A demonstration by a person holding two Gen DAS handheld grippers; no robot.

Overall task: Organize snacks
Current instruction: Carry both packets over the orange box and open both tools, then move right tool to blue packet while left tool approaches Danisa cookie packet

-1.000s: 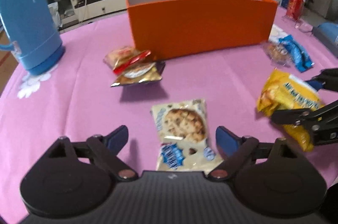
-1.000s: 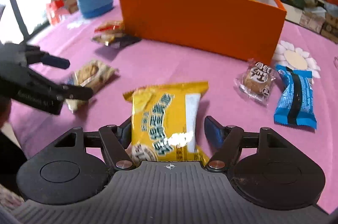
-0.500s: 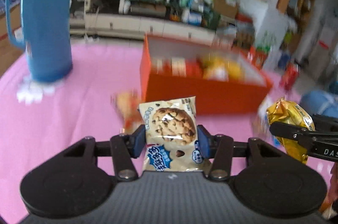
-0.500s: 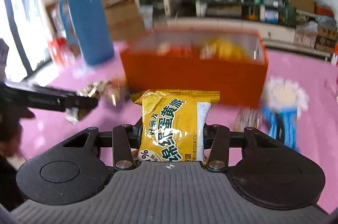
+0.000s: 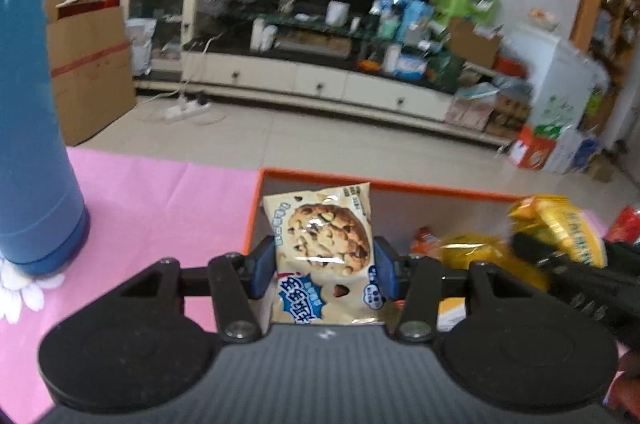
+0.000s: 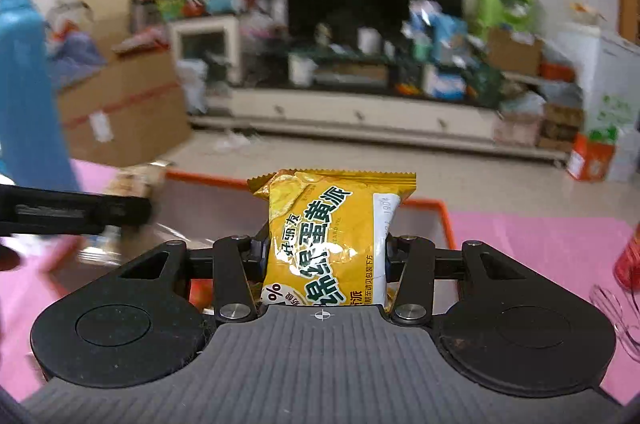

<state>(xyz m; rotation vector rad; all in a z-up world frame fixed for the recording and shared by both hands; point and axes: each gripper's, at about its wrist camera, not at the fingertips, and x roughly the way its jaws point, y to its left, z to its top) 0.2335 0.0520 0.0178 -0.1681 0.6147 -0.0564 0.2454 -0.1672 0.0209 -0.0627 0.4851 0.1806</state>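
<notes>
Left gripper clamped on cookie packet, upright, long axis vertical, over orange box. Right gripper clamped on yellow pie packet, likewise upright, above same box. Inside box: yellow and red snack packets.

Right tongs clamp yellow snack packet above orange box

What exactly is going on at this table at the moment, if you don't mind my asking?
A person is tidying snacks with two handheld grippers. The left gripper is clamped on a cream chocolate-chip cookie packet, the right gripper on a yellow foil snack packet. Both packets are held above the open orange storage box, which already has snacks inside.
</notes>
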